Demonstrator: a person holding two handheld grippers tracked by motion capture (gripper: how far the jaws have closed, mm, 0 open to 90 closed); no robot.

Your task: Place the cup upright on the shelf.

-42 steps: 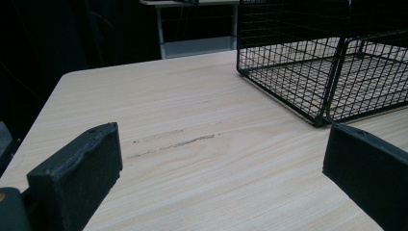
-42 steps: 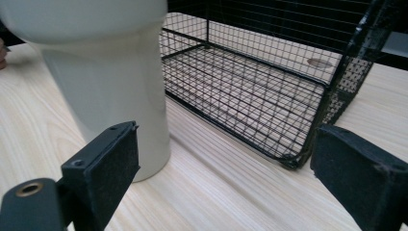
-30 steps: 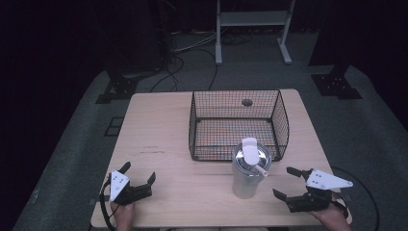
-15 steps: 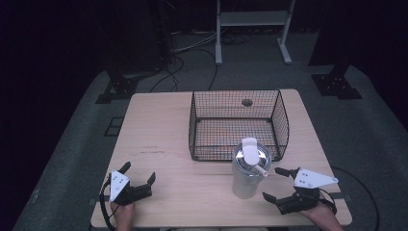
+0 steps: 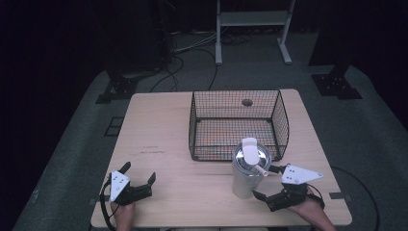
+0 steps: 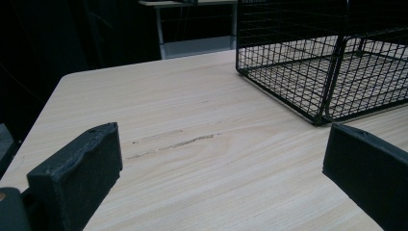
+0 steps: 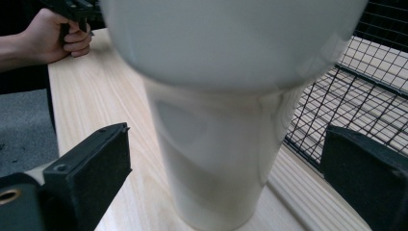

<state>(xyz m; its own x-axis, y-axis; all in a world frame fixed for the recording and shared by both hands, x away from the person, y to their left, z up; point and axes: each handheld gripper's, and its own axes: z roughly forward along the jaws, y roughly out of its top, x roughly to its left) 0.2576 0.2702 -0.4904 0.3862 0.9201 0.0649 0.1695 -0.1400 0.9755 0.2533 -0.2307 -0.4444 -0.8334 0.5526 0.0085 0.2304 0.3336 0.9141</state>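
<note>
Right tongs (image 5: 268, 184): open, 2 jaws flanking my tumbler (image 5: 248, 169).
Left tongs (image 5: 140, 179): open, idle.
Tumbler: smooth, likely slippery, top-heavy; I'd grip its narrow lower body.

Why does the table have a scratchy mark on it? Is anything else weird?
A faint scuff marks the bare wood of the table. Otherwise nothing stands out: the white tumbler stands upright, and the wire basket sits level.

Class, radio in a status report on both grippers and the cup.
Right gripper open, facing cup. Left gripper open, idle. Cup upright beside basket. Nothing between.
</note>
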